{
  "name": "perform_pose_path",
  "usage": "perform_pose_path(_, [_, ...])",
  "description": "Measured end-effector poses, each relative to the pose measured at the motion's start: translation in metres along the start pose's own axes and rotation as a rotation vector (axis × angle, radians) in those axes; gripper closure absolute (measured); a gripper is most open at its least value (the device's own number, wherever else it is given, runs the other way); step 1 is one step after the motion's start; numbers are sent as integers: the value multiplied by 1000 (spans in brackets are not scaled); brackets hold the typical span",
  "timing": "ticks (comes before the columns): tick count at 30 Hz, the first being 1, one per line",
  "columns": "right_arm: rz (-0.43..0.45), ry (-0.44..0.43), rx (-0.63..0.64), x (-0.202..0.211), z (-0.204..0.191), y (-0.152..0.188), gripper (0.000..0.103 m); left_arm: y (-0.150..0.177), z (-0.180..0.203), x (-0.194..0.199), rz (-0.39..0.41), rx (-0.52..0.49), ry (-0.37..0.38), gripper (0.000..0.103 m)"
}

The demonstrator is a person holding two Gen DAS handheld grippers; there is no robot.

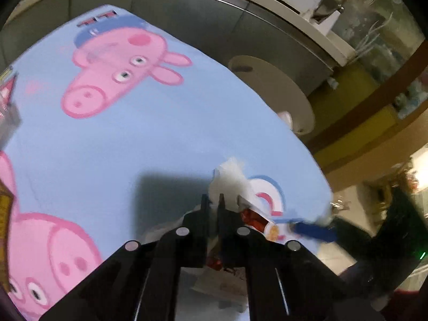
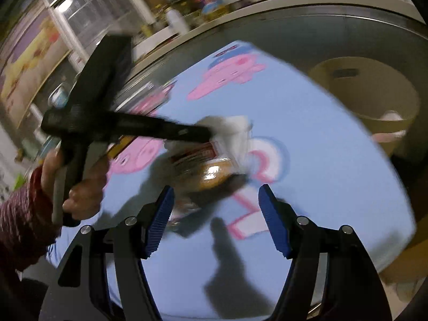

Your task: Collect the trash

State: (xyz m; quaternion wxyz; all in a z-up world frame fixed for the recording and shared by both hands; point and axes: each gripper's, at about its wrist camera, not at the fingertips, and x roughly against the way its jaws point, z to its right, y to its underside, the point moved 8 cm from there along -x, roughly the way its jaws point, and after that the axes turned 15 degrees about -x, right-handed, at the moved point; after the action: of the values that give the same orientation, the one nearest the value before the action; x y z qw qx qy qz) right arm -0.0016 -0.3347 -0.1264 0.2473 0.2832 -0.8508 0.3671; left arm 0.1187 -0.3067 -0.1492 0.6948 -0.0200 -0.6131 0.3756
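Note:
My left gripper (image 1: 213, 202) is shut on a bundle of trash: crumpled white paper (image 1: 230, 180) with a red and orange wrapper (image 1: 258, 222) hanging beside it, held just above the blue Peppa Pig tablecloth (image 1: 160, 133). In the right wrist view the left gripper (image 2: 206, 133) comes in from the left, holding the white paper (image 2: 232, 128) and a shiny wrapper (image 2: 211, 172). My right gripper (image 2: 216, 214) is open, its blue pads (image 2: 160, 222) spread below the bundle, empty. One blue fingertip (image 1: 313, 231) shows in the left wrist view.
A beige bin (image 1: 281, 88) stands past the table's far right edge, also in the right wrist view (image 2: 374, 99), with something white inside. A counter (image 1: 267, 2) with kitchenware runs behind. More packaging (image 1: 6, 107) lies at the table's left edge.

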Motion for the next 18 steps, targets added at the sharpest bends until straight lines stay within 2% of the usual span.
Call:
perform_pose_path(3, [-36,-19,11,-14,-12,9,38,6,-3,13,45,25,-13,97])
perform_pose_path(8, [-33,3,56,-30,-25,12,37,26,-39,54,149,186,-44,97])
perform_pose_path(12, [-13,59,143,-39,-38,16,36,54,-68,82,211,303,-74,97])
perform_pose_path(15, [7,113,225,-41,-43,24,36,78,-75,90,222,348,-75,97])
perform_pose_path(18, [30,172,316,-44,-47,30,39,94,-74,87,199,353,-81,97])
